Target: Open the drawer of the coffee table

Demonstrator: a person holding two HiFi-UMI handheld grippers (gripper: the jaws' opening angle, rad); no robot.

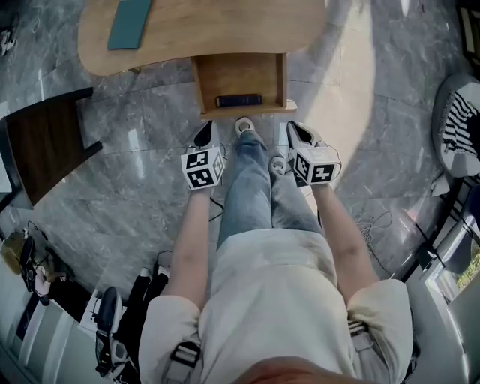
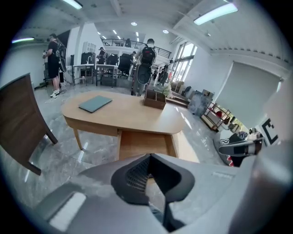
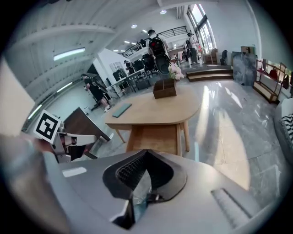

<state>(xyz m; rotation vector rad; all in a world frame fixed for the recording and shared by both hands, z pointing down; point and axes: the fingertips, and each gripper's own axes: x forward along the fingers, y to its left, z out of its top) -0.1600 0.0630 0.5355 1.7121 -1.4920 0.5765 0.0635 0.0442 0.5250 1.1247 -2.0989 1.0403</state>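
Note:
The light wooden coffee table [image 1: 225,30] stands ahead of me, with its drawer [image 1: 241,79] pulled out toward me. A dark flat object [image 1: 238,100] lies at the drawer's front edge. My left gripper [image 1: 204,133] and right gripper [image 1: 300,133] hang side by side above the person's knees, short of the drawer and apart from it. Both are shut with nothing between their jaws. In the left gripper view the shut gripper [image 2: 150,157] points at the open drawer [image 2: 144,145]. The right gripper view shows its gripper [image 3: 145,153] closed before the same drawer [image 3: 153,139].
A teal notebook [image 1: 129,22] and a brown box [image 2: 154,98] sit on the tabletop. A dark wooden chair [image 1: 45,142] stands to the left and a striped seat [image 1: 457,120] to the right. Bags and cables lie on the grey floor behind. Several people stand far off.

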